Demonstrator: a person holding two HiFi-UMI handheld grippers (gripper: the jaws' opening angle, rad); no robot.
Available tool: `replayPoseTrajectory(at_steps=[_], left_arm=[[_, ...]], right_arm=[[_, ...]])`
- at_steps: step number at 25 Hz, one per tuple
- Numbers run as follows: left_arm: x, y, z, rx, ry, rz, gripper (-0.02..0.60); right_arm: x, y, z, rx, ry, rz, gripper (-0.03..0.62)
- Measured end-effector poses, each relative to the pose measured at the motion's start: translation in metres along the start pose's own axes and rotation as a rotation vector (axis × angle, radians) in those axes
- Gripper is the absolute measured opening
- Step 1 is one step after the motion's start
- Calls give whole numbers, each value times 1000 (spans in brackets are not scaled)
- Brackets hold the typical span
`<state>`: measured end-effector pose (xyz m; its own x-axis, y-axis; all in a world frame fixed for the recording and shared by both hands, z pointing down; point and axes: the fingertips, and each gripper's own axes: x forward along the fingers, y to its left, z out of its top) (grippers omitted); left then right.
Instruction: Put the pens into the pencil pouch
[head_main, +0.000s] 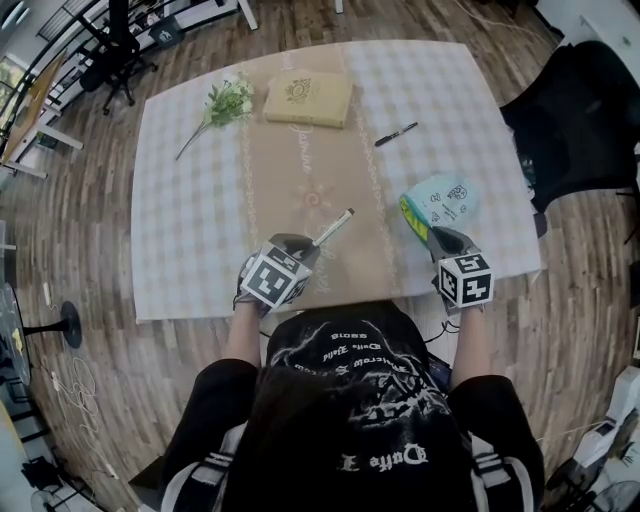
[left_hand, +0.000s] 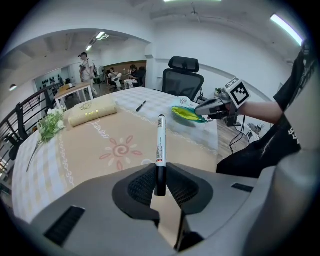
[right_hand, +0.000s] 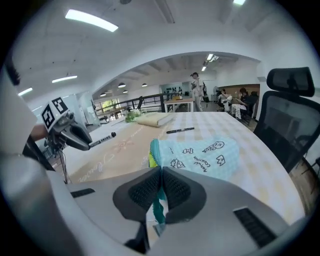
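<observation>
My left gripper (head_main: 305, 252) is shut on a white marker pen (left_hand: 160, 145) with a black cap; the pen sticks forward out of the jaws over the table runner (head_main: 310, 190). My right gripper (head_main: 432, 240) is shut on the near edge of the light-blue pencil pouch (head_main: 440, 200), pinching its teal and yellow opening edge (right_hand: 156, 160) between the pads. The pouch (right_hand: 197, 155) lies flat on the tablecloth ahead of the jaws. A second, black pen (head_main: 396, 134) lies further back on the cloth, seen too in the right gripper view (right_hand: 180, 130).
A beige book-shaped box (head_main: 308, 98) and a sprig of green flowers (head_main: 225, 103) lie at the table's far side. A black office chair (head_main: 580, 110) stands right of the table. Cables lie on the wooden floor at left. People sit at desks far behind.
</observation>
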<state>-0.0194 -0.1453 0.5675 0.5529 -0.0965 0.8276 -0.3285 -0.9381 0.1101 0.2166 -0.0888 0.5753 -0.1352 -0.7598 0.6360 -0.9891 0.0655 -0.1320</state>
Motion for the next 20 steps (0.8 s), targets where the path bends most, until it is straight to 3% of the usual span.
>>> replayPoseTrajectory(at_steps=[6, 10, 16, 20], left_arm=[[9, -13, 26, 80, -10, 8, 80], [12, -24, 42, 141, 37, 28, 80], [22, -38, 67, 300, 103, 105, 80], [27, -47, 78, 352, 113, 130, 80]], right_arm=[[-9, -5, 26, 90, -83, 6, 20], [-14, -5, 36, 112, -108, 19, 20], [-17, 4, 43, 129, -152, 34, 18], [-17, 11, 43, 125, -161, 51, 19]])
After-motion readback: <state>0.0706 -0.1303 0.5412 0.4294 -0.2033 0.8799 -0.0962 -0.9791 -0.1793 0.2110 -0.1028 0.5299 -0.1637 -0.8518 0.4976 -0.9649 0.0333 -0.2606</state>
